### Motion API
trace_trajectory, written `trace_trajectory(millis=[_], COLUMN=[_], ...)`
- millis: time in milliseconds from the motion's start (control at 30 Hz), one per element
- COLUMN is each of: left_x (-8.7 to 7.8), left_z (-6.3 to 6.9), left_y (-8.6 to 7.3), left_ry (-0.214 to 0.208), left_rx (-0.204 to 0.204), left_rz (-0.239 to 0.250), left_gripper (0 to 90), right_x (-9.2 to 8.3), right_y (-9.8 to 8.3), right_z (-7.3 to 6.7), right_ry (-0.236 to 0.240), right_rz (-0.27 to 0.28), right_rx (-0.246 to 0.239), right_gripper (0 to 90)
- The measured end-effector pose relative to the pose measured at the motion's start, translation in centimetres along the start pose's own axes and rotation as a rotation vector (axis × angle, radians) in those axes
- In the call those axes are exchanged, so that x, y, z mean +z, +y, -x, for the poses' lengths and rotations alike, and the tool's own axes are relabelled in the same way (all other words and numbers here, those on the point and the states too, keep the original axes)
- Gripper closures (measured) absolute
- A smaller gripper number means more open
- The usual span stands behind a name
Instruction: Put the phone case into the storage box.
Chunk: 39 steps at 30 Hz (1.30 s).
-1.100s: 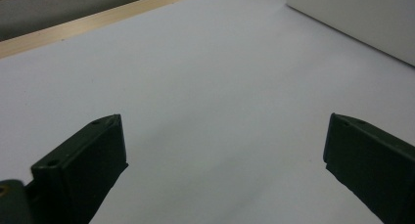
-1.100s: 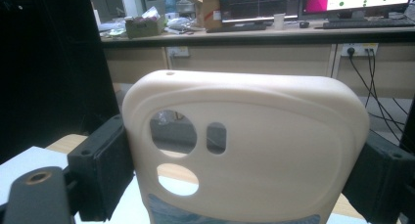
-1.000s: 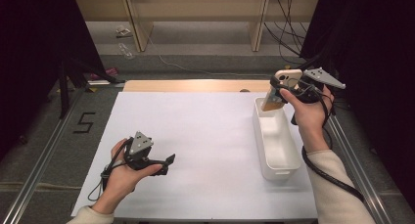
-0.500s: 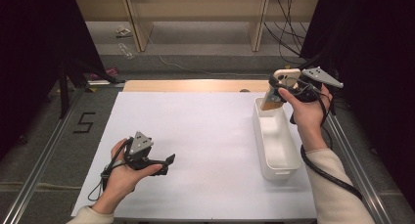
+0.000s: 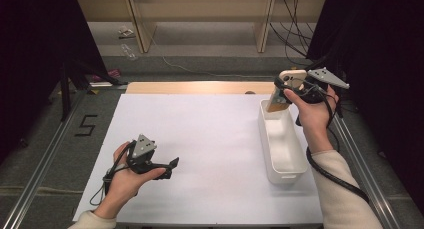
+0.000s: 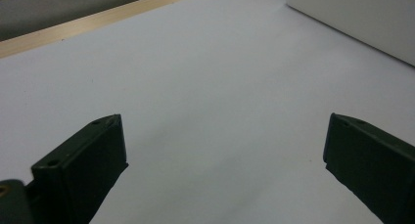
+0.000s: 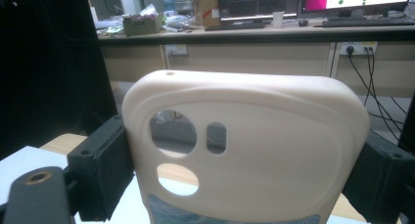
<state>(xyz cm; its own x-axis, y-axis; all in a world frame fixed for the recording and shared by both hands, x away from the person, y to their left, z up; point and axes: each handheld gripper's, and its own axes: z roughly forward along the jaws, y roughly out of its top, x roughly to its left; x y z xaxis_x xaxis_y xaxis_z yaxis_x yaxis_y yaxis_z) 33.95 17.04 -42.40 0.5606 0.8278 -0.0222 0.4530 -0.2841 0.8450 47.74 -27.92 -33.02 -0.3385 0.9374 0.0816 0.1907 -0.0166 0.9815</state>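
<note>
The phone case [image 7: 244, 150], cream-coloured with camera cut-outs, is clamped across its width between the jaws of the right gripper [image 5: 286, 91] and held in the air above the far end of the white bin [image 5: 282, 144]. It looks light, thin and somewhat flexible, with a smooth surface that could slip; the side edges, where the pads now press, are the soundest place to hold it. The left gripper [image 5: 170, 166] rests low over the white table [image 5: 200, 134], jaws wide apart and empty. The case's lower end is cut off in the right gripper view, and the bin's interior is hard to make out.
</note>
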Motion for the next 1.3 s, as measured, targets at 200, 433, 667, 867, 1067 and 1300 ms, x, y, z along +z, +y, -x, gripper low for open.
trace_trajectory(millis=[200, 433, 667, 867, 1067, 1300], left_x=[0.01, 0.03, 0.04, 0.00, 0.04, 0.00], left_z=[-0.04, 0.01, 0.00, -0.01, 0.03, -0.05], left_y=[-0.03, -0.03, -0.03, 0.01, 0.01, 0.04], left_ry=[0.000, 0.001, 0.001, 0.001, 0.001, 0.000], left_rx=[-0.002, -0.002, -0.002, -0.001, -0.004, -0.001], left_rz=[-0.001, -0.001, -0.001, 0.001, 0.001, 0.001], left_gripper=[1.7, 1.8, 1.8, 1.8, 1.8, 1.8], right_x=[0.23, 0.39, 0.54, 0.65, 0.77, 0.86], right_y=[-0.08, -0.16, -0.29, -0.42, -0.56, -0.69], right_z=[0.06, 0.14, 0.19, 0.25, 0.24, 0.21], right_ry=[0.000, -0.003, -0.005, -0.006, -0.005, -0.009], right_rz=[-0.002, -0.005, -0.009, -0.010, -0.009, -0.011], right_rx=[0.000, -0.002, -0.001, 0.006, 0.005, 0.006], right_gripper=[12.8, 12.8, 12.8, 12.7, 12.7, 12.7])
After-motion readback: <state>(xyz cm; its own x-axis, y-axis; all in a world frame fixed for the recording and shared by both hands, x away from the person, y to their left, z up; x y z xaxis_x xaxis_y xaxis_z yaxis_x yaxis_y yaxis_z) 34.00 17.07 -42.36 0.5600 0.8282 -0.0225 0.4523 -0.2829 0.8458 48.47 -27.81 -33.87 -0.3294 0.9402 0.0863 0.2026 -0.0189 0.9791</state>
